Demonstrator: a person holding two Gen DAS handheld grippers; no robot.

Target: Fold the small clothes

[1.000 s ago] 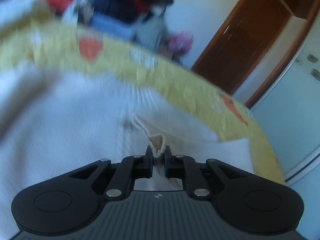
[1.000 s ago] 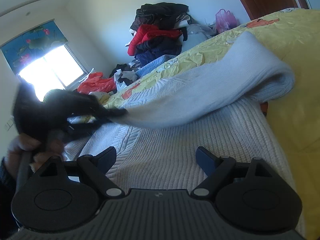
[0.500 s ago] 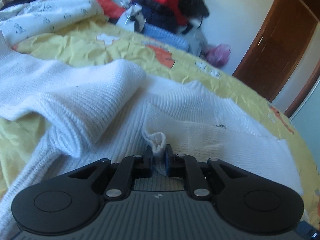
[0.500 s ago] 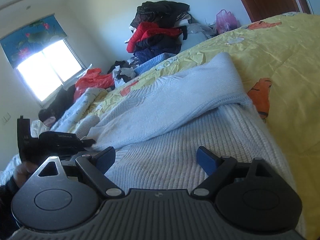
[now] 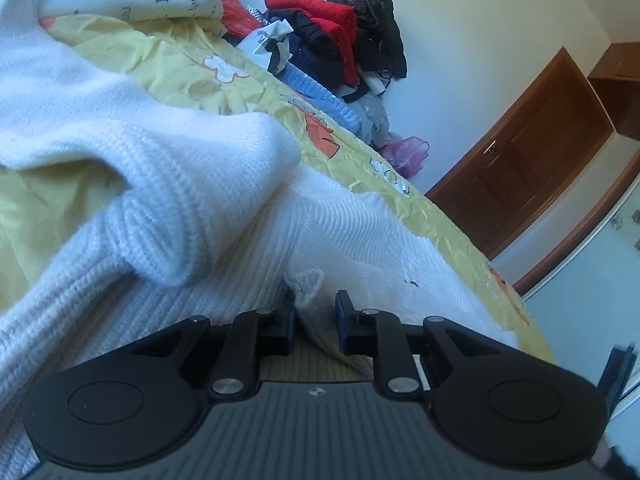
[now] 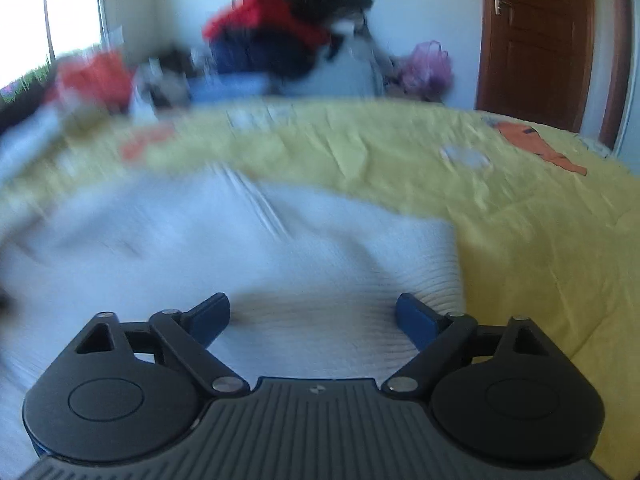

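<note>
The white knit sweater [image 5: 360, 240] lies spread on the yellow bed [image 6: 540, 220], one sleeve [image 5: 192, 200] folded across it. Left claw [image 5: 315, 312] is parted around a loose cuff edge; right claw [image 6: 312, 312] hangs wide apart above the hem. Soft, floppy, stretchy knit: best gripped at ribbed edges

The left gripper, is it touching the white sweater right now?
Cannot tell. In the left wrist view the left gripper stands partly open around a fold of the white sweater, but whether its fingers press the knit is unclear.
</note>
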